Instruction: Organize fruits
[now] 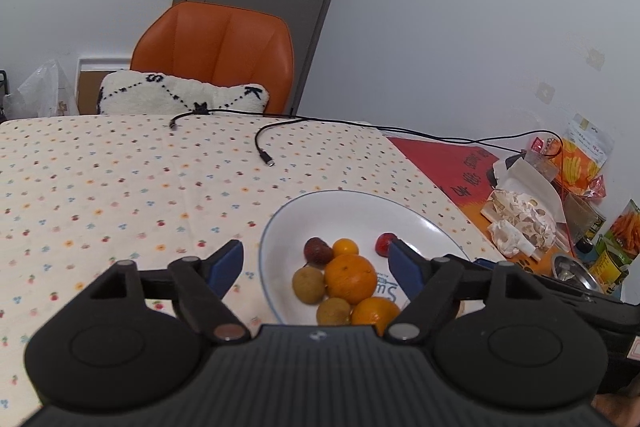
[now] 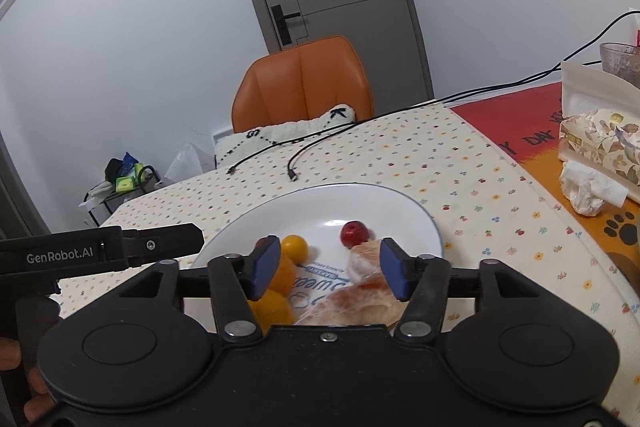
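A white plate [image 1: 352, 211] [image 2: 360, 203] sits on the dotted tablecloth. On it lie a large orange [image 1: 350, 278], a second orange [image 1: 375, 310], a small yellow-orange fruit [image 1: 345, 247] [image 2: 294, 247], a dark red fruit [image 1: 318, 250], two brownish round fruits [image 1: 309, 283] and a small red fruit [image 1: 385, 243] [image 2: 354, 233]. My left gripper [image 1: 316, 267] hangs open above the plate's near side. My right gripper [image 2: 326, 267] is open over the plate too, with a wrapped pastry in clear plastic [image 2: 356, 299] below its fingers.
Two black cables [image 1: 264, 147] lie across the far side of the table. An orange chair [image 1: 216, 47] with a white cushion stands behind it. Snack bags, tissues and a metal tin [image 1: 568, 271] crowd the right side, on a red and orange mat [image 1: 448, 163].
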Demonstrator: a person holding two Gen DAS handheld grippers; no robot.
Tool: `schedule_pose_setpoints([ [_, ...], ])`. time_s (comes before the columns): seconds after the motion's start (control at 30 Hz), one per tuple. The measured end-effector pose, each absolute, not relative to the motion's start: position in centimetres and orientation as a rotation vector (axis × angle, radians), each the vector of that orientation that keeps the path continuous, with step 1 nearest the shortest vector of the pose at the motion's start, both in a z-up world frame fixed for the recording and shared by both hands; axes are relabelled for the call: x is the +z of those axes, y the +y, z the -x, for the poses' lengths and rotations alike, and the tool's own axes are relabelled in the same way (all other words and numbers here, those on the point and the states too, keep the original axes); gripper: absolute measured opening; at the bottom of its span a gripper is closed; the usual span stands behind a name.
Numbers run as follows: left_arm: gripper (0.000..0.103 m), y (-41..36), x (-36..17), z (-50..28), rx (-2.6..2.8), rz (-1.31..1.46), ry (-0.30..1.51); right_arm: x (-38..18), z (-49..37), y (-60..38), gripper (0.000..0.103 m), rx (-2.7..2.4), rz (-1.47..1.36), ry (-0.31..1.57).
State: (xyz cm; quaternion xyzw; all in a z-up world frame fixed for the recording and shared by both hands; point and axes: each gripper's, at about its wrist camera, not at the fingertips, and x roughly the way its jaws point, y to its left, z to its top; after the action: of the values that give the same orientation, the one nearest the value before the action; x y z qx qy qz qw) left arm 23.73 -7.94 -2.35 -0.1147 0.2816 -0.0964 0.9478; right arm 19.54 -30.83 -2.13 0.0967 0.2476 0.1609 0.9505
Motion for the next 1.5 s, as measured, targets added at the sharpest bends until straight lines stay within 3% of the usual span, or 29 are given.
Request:
schedule_pose_setpoints([
  [0.4, 0.08, -5.8, -1.7, -21.2, -0.169, 0.25, 0.569, -1.9, -17.6, -29.4, 0.078, 0.37, -0.2, 0.499],
  [0.73, 0.092, -3.8, -0.9, -19.0, -0.115, 0.267, 0.567, -1.2, -15.8, -28.6, 0.102, 0.394, -0.203, 0.484],
  [1.07, 0.103, -2.1, -0.6, -16.7, -0.062, 0.27, 0.56, -1.0, -14.4, -27.6, 0.103, 0.407, -0.201, 0.487],
  [1.5, 0.103, -0.6, 0.2, -13.5, -0.023, 0.257, 0.531, -0.4, -12.2, -26.6, 0.103, 0.44, -0.179, 0.487],
])
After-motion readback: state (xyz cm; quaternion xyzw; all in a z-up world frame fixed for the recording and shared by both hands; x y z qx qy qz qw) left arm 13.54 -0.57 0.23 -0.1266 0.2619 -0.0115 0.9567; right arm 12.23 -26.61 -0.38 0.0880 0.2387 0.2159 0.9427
